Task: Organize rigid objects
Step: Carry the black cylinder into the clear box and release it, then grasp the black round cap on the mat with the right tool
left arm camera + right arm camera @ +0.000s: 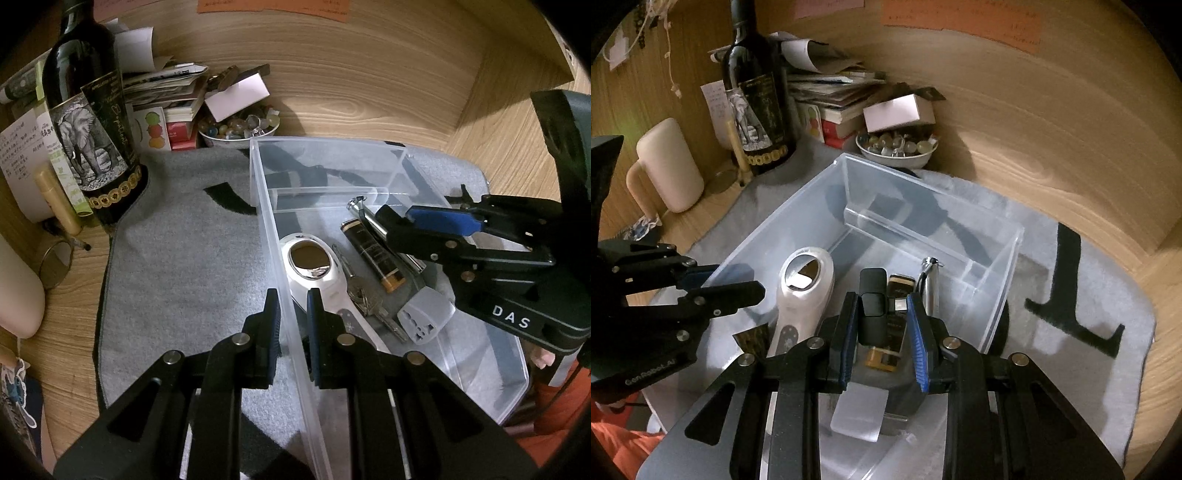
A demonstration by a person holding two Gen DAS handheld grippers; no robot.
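A clear plastic bin (266, 221) stands on a grey cloth. My left gripper (293, 299) is shut on the bin's left wall, one finger on each side. In the bin lie a white handheld device (314, 269), a black and gold tube (373, 254), a silver pen (369, 218), keys (369, 302) and a grey plug adapter (424, 314). My right gripper (882, 317) hangs over the bin (798, 206) and holds a small black device (872, 314) against its left finger. The jaws stand wider than the device. The white device (805, 291) lies to its left.
A dark wine bottle (88, 122) stands at the back left beside a cream mug (668, 166). A stack of papers and books (166, 92) and a bowl of glass beads (240, 127) sit behind the bin. A wooden wall curves around the back.
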